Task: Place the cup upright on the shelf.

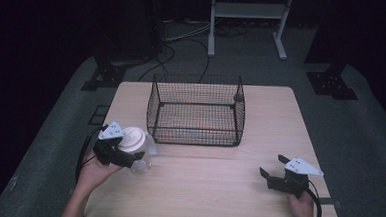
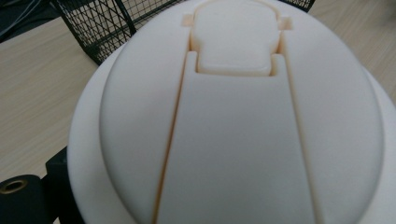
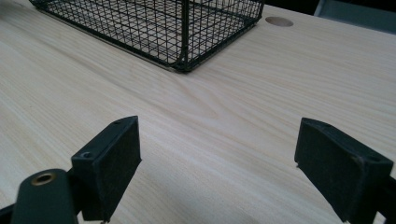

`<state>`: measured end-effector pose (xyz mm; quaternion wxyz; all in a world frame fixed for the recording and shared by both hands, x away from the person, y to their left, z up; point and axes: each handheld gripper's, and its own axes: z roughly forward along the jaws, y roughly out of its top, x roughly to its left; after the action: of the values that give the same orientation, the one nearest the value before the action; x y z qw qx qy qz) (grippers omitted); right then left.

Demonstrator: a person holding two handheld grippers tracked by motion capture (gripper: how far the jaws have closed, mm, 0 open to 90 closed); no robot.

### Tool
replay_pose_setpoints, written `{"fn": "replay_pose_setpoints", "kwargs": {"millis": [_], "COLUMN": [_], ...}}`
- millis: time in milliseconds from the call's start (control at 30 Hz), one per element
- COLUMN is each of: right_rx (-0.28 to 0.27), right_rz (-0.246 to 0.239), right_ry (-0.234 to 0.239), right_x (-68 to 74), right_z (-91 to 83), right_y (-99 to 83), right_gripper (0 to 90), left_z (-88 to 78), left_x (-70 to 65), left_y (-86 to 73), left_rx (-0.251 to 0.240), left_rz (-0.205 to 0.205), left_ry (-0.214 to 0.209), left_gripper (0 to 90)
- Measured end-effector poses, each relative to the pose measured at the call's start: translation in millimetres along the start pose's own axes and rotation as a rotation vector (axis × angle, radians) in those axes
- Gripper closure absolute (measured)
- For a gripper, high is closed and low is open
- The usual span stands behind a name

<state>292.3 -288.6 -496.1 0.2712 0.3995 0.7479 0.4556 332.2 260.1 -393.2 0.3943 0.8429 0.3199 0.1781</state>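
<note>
Out near the table's (image 1: 256, 202) left edge, the left gripper (image 1: 128, 157) clasped a clear cup (image 1: 143, 161) with a cream lid (image 1: 132, 139), just beside the wire basket's (image 1: 197, 110) near left corner. Over bare wood at the near right, the right gripper (image 1: 272, 167) rested, jaws spread wide and holding nothing. No writing showed on the lid, and I could not tell what the basket held.

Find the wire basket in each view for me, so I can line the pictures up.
High view: the wire basket stands at the middle of the table, toward the far edge.
Left gripper view: its mesh corner peeks out at top left, behind the white lid.
Right gripper view: its near corner sits at top centre.
Shared landmark: the light wooden table.
</note>
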Motion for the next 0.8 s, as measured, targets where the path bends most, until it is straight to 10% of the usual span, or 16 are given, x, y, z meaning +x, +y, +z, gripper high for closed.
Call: {"fn": "replay_pose_setpoints", "kwargs": {"millis": [800], "right_rx": [-0.001], "right_rz": [0.004], "right_ry": [0.000], "right_x": [-0.4], "right_z": [0.0], "right_y": [0.0], "right_gripper": [13.5], "left_z": [-6.9], "left_x": [-12.2], "left_y": [15.6], "left_rx": [-0.015], "left_rz": [0.035], "left_ry": [-0.025], "left_gripper": [6.0]}}
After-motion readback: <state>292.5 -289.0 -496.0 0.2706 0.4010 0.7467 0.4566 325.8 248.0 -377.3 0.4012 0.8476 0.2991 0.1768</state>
